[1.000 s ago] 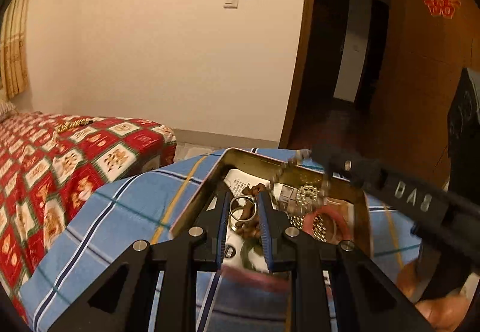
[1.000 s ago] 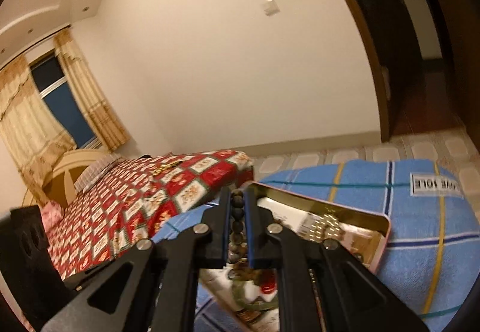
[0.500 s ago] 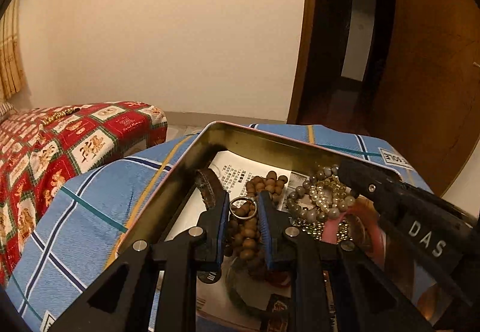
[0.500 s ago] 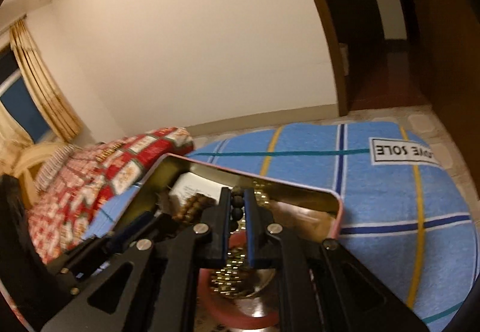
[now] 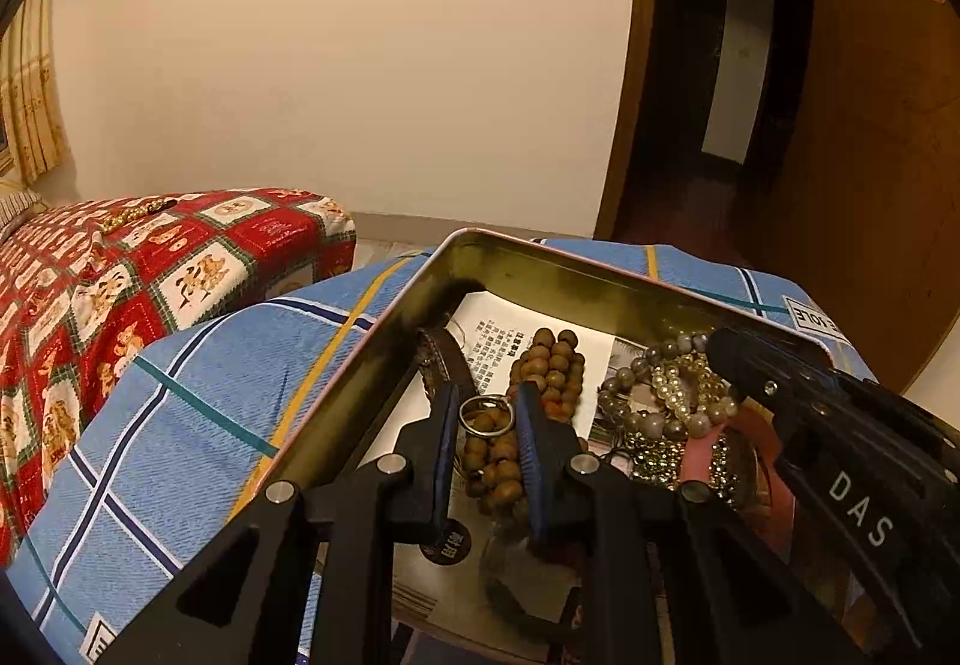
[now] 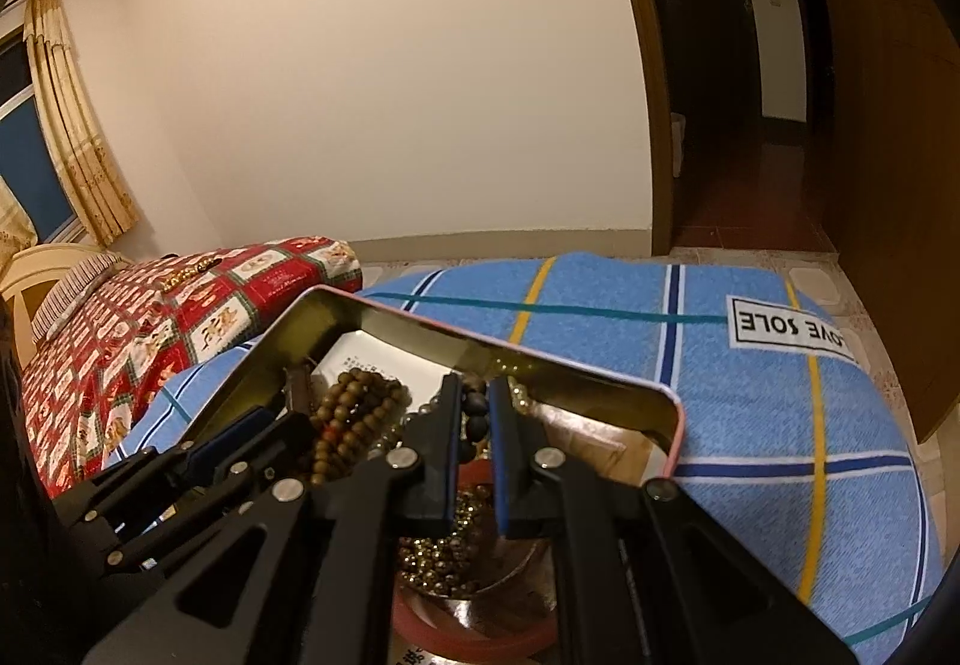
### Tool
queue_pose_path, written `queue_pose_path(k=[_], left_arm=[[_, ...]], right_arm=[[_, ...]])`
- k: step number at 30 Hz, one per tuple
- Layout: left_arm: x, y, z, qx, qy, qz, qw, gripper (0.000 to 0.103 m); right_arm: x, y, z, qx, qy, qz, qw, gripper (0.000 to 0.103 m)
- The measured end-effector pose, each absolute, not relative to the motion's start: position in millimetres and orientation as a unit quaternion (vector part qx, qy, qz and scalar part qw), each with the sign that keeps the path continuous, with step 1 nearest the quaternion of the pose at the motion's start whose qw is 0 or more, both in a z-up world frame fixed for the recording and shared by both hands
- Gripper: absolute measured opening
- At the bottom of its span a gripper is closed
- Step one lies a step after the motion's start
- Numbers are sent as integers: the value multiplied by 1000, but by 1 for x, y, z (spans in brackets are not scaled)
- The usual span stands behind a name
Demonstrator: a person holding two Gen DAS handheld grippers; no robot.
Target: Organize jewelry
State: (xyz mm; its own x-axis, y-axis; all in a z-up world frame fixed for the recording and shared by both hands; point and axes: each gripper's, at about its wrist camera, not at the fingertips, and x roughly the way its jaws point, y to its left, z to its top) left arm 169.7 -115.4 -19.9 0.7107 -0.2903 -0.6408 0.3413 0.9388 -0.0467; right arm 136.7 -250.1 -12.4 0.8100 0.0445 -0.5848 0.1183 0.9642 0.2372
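With both claws lowering loads into the metal tin [image 5: 540,269] at lower centre, the left gripper [image 5: 487,416] is pinching a silver ring [image 5: 486,414] and the right gripper [image 6: 475,413] is clamping a dark bead strand [image 6: 477,416], so each should be releasing low over a bare patch, clear of the tangled brown beads [image 5: 549,365].

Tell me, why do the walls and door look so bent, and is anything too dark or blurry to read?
Left wrist view: the fisheye lens bows the door frame; warm dim light, and the tin's near end is dark and blurred. Right wrist view: the same bend; the gold beads under the right gripper sit in shadow, while the blanket label is sharp.
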Motion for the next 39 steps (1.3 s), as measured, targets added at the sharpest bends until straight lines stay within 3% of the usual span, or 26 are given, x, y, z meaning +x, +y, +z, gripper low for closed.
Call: queue_pose_path(k=[3, 4, 5, 7, 8, 9, 15, 39], left_arm=[[171, -116, -20, 41, 342, -168, 924, 21], [170, -117, -20, 45, 341, -164, 924, 28], [170, -119, -21, 51, 341, -157, 925, 36], [171, -122, -23, 64, 349, -136, 925, 80], [171, -122, -24, 65, 353, -134, 924, 82], [171, -122, -24, 65, 352, -135, 924, 82], [163, -121, -24, 67, 351, -134, 924, 82], [157, -112, -16, 32, 326, -135, 935, 82]], right_arm=[[136, -249, -12, 135, 305, -20, 943, 15], [135, -250, -11, 138, 301, -20, 943, 17], [133, -251, -11, 142, 296, -20, 944, 26], [129, -252, -9, 149, 288, -24, 946, 53], [124, -254, -6, 154, 273, -28, 949, 72], [120, -254, -3, 155, 258, -33, 953, 82], [108, -248, 3, 121, 219, -89, 964, 88], [117, -256, -6, 120, 259, -126, 950, 89]])
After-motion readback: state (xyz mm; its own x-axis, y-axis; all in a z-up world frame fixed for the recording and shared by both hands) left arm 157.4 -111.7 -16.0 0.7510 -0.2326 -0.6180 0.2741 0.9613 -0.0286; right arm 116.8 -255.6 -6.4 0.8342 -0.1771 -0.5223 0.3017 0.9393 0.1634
